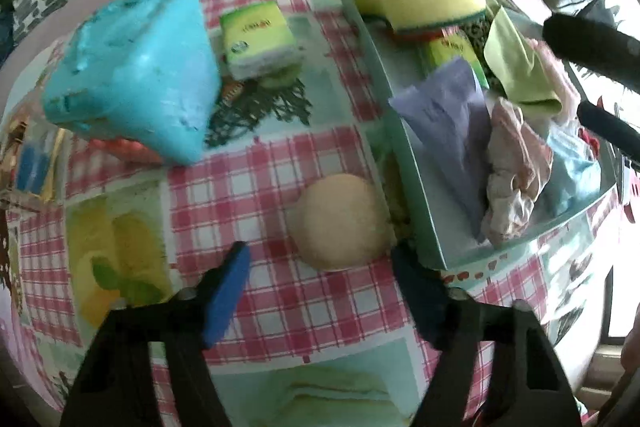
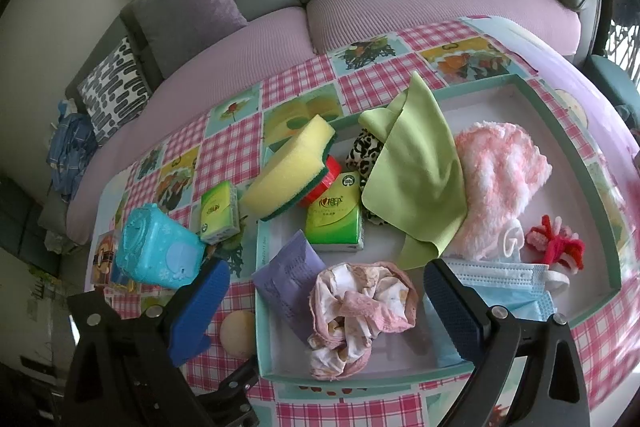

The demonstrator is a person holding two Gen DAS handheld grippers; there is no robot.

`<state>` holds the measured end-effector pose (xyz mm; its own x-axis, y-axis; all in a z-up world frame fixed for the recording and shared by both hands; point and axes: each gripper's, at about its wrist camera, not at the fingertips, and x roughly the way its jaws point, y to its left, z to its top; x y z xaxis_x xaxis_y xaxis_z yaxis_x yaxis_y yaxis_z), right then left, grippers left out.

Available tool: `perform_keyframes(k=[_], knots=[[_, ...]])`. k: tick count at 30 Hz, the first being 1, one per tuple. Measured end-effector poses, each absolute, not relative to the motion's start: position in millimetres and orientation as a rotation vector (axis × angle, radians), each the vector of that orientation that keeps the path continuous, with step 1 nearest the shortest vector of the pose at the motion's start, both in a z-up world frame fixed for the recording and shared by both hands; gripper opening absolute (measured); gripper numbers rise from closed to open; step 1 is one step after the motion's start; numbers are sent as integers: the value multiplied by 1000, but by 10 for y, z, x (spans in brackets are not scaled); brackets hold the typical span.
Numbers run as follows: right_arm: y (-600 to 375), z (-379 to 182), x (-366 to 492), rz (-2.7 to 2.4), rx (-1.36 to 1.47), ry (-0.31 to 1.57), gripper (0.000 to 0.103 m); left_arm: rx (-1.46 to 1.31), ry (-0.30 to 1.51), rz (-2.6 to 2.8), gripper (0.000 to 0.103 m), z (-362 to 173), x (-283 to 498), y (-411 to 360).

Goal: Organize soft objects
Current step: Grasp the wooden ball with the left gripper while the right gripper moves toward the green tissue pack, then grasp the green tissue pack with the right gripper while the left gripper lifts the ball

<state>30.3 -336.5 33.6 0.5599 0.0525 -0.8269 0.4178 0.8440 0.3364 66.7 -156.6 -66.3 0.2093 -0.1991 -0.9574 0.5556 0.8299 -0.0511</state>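
Observation:
A round beige puff (image 1: 340, 223) lies on the checked tablecloth against the teal tray's outer wall (image 1: 416, 187). My left gripper (image 1: 320, 251) points down at it, open; the puff sits just ahead of the blue pads, which do not press on it. My right gripper (image 2: 326, 307) hangs open above the tray's near-left corner (image 2: 264, 307), over a crumpled pink cloth (image 2: 360, 311), holding nothing. The tray also holds a purple pouch (image 2: 288, 279), a green tissue pack (image 2: 334, 219), a yellow sponge (image 2: 288, 171), a green cloth (image 2: 416, 179), a fluffy pink cloth (image 2: 500, 179) and a face mask (image 2: 504, 287).
A blue wipes pack (image 1: 132, 67) and a second tissue pack (image 1: 256, 43) lie on the table left of the tray. A pink-covered sofa (image 2: 400, 7) with cushions runs along the table's far edge. Red pipe-cleaner pieces (image 2: 556, 247) sit at the tray's right.

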Motion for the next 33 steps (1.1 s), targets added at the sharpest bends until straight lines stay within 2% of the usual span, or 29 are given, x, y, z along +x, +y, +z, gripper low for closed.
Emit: perform_keyframes(k=[4, 10, 19, 25, 27, 29, 33], knots=[[-3364, 342, 299, -227, 541, 963, 99, 345, 1236, -555, 52, -674, 548, -1681], [-3351, 341, 310, -235, 529, 969, 99, 329, 1231, -597, 45, -568, 524, -1763], [-3254, 589, 413, -185, 508, 907, 99, 239, 1136, -579, 45, -65, 576, -1576], [-3064, 848, 761, -78, 456, 872, 99, 118, 1037, -554, 45, 403, 754, -1099], [-2980, 870, 959, -45, 421, 899, 96, 95, 1015, -510, 45, 458, 849, -932], [-2900, 859, 1184, 0, 411, 932, 87, 50, 1005, -467, 45, 522, 982, -748], [-2765, 707, 1653, 57, 423, 1035, 78, 0, 1006, -341, 45, 509, 1324, -472]])
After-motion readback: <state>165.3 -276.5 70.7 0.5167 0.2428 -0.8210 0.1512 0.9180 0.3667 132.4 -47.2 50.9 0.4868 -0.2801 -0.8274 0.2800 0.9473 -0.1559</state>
